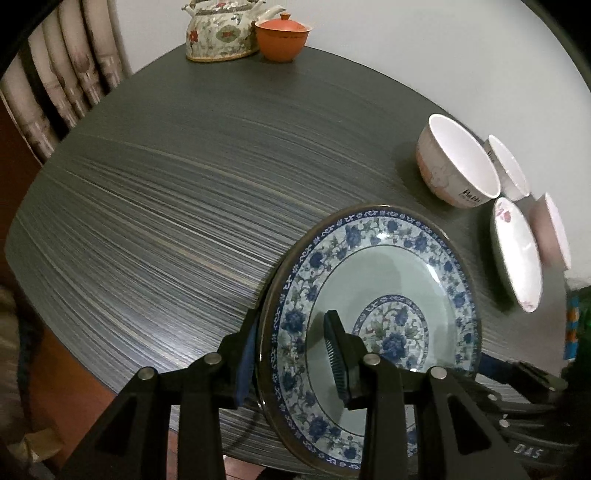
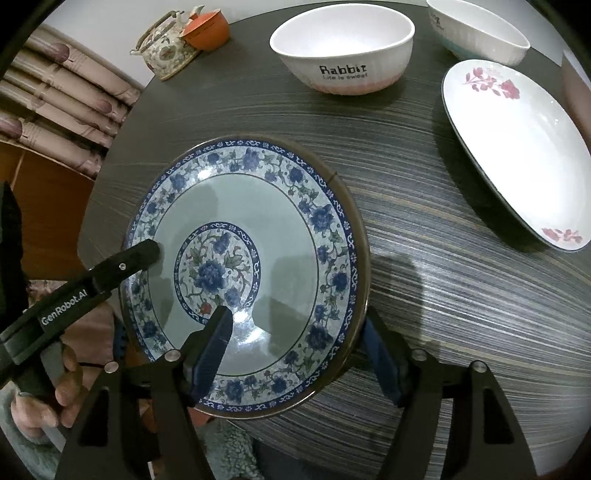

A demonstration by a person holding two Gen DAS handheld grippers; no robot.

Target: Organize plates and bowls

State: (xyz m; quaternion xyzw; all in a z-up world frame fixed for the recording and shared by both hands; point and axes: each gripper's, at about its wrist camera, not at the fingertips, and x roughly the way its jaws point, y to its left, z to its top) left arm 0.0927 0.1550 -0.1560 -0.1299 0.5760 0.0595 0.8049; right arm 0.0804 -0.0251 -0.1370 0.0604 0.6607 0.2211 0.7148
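Nothing is stacked yet. The blue plate [image 2: 243, 273] overhangs the tabletop [image 1: 166, 221] edge, its rim clamped by the left gripper [image 1: 295, 354]; beyond it sit the floral plate [image 2: 517, 155] and Rabbit bowl [image 2: 343, 51]. The right gripper [image 2: 299, 350] straddles its rim, jaws wide.

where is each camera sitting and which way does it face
Left wrist: on the left gripper, looking steeply down along its jaws, which clamp the blue-patterned plate's rim; the right gripper shows at bottom right.
Right wrist: on the right gripper, facing down; its jaws straddle the plate's near rim, pads clear. The left gripper and a hand show at left.
Shared: the plate, Rabbit bowl, pink-flower plate, teapot, table.
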